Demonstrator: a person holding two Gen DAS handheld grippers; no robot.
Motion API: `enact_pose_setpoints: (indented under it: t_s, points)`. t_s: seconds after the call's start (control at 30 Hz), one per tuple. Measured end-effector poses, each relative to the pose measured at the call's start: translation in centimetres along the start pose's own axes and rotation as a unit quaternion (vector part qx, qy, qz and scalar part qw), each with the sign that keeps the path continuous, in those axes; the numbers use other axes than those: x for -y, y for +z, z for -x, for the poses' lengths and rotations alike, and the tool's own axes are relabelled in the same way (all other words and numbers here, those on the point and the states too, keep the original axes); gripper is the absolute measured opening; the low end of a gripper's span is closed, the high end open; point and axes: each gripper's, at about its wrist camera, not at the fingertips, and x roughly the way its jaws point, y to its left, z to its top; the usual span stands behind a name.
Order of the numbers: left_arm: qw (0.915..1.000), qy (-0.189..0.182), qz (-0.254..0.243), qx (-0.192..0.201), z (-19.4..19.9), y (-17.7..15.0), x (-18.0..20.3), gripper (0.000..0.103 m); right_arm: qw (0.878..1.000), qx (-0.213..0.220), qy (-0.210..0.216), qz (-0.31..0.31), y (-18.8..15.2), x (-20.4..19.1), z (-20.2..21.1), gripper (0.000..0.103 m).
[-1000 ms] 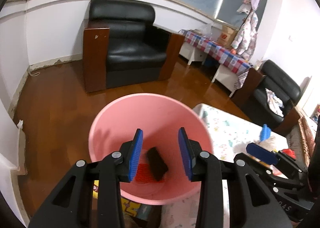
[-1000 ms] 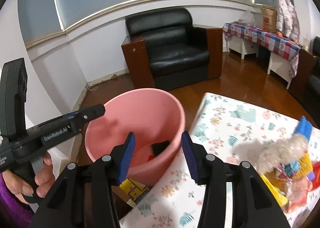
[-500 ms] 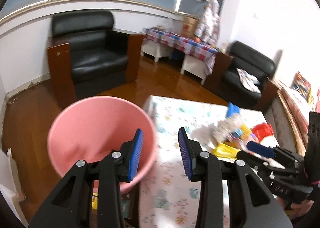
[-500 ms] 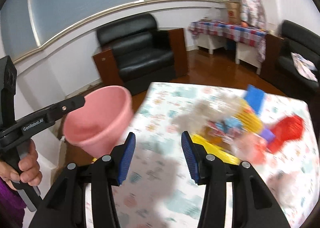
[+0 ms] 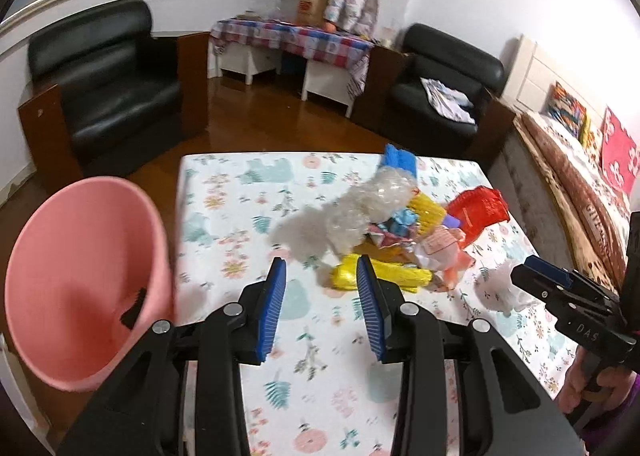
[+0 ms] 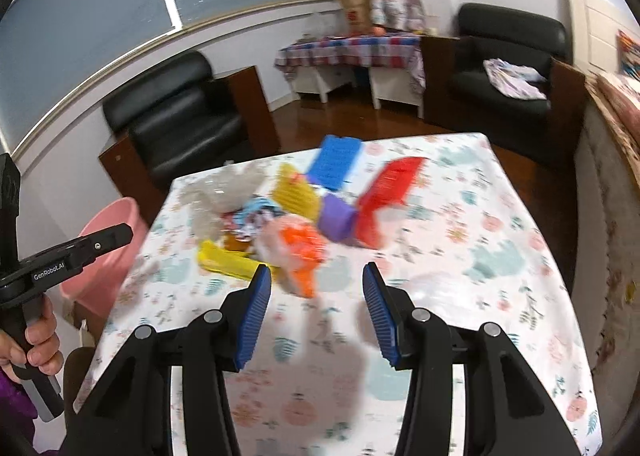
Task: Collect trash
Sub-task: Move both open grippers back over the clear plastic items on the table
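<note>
Trash pile [image 5: 400, 228], crumpled clear, yellow, red and blue wrappers, centre-right on the patterned table; pink bin [image 5: 80, 288] lower left, tilted.

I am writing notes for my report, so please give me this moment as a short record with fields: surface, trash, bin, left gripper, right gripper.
surface: table with floral cloth
trash: mixed pile on the cloth, with a yellow wrapper, red bag, clear plastic
bin: pink bucket beside the table's left edge, something dark inside
left gripper: open, empty, just short of the yellow wrapper
right gripper: open, empty, near the orange piece
</note>
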Motion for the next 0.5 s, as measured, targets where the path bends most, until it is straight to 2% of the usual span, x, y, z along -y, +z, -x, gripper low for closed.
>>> enact_pose_setpoints:
  t_s: [0.27, 0.5]
  points:
    - [0.9984, 0.0, -0.056, -0.006, -2.4, 2.6, 2.5, 0.037, 1.0, 0.001, -0.021, -0.018, 0.1, 2.5, 0.0, 0.047]
    - [0.9933, 0.006, -0.115, -0.011, -5.3, 5.3, 4.1, 0.037, 0.999, -0.016, -0.039, -0.031, -0.7, 4.5, -0.2, 0.049]
